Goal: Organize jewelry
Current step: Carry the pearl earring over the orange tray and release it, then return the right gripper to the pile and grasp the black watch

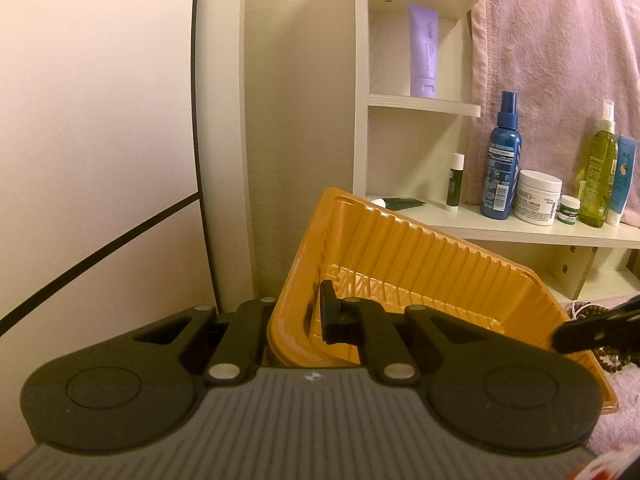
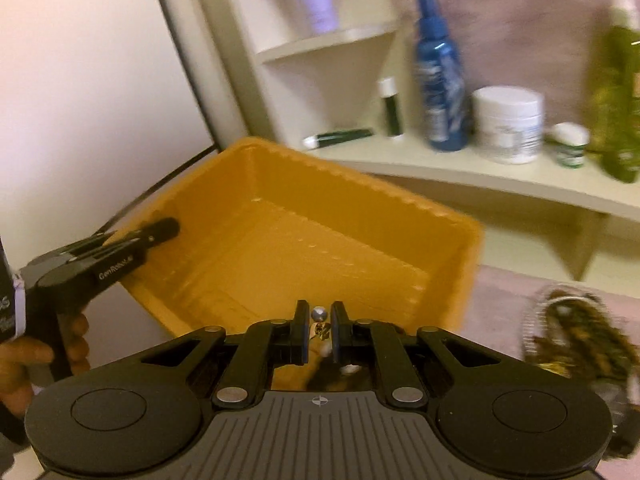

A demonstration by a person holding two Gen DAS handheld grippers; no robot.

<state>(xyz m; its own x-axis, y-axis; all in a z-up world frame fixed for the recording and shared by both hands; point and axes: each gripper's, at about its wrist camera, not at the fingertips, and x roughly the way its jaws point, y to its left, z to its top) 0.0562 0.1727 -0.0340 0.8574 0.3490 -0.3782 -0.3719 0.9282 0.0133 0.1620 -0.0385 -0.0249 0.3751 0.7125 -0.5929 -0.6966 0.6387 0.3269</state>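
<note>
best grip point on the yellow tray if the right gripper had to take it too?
Probably the bare near-right rim of the yellow tray, from above, one finger inside the wall, one outside. The tray is tilted with thin upright ribbed walls, and the left gripper already clamps the left wall that way.

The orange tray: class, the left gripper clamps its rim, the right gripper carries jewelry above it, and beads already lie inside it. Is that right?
Not quite. The right wrist view shows the orange tray empty; the remaining beads lie outside it. The left gripper clamps its rim, and the right gripper carries jewelry.
</note>
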